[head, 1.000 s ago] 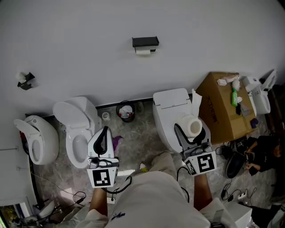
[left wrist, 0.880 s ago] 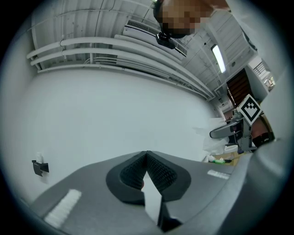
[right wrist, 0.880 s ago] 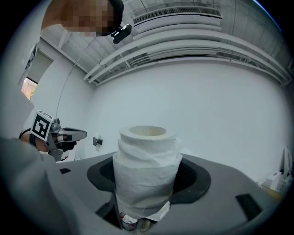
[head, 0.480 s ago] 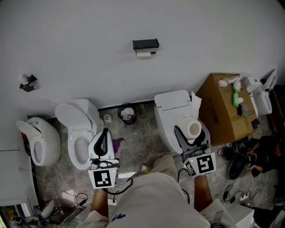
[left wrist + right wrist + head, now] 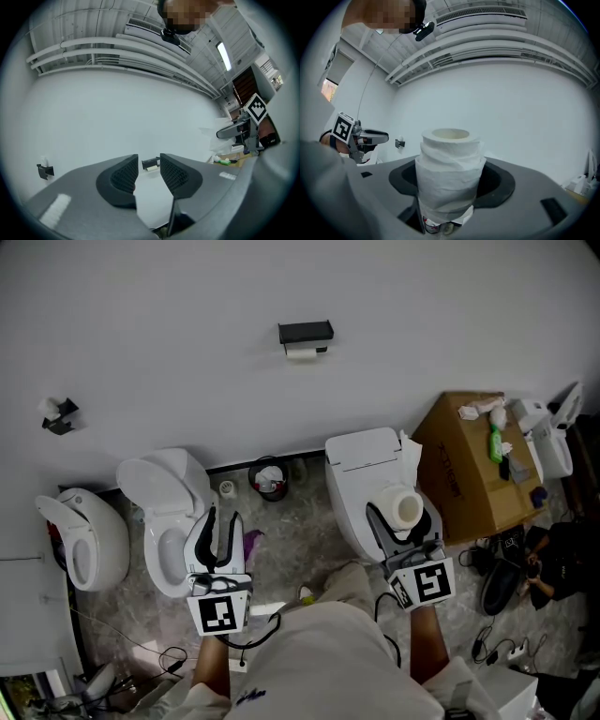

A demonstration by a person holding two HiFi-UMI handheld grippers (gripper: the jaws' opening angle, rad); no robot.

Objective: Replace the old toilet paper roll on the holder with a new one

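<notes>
A black holder [image 5: 306,331] is fixed to the white wall, with the thin old roll [image 5: 302,350] hanging under it. In the left gripper view the holder [image 5: 151,163] shows far off in the gap between the jaws. My left gripper [image 5: 221,521] [image 5: 149,171] is held over the floor, its jaws opening with nothing between them. My right gripper [image 5: 405,514] [image 5: 451,180] is shut on a full new toilet paper roll [image 5: 408,508] [image 5: 450,173], which stands upright between the jaws. Both grippers are well short of the wall.
An open toilet [image 5: 169,507] and another [image 5: 80,540] stand at the left, a closed one [image 5: 361,474] under my right gripper. A small bin [image 5: 266,476] sits by the wall. A cardboard box [image 5: 469,465] with clutter stands right. Cables lie on the floor.
My left gripper's jaws, shut before, have parted. The right gripper holds the roll in the same place.
</notes>
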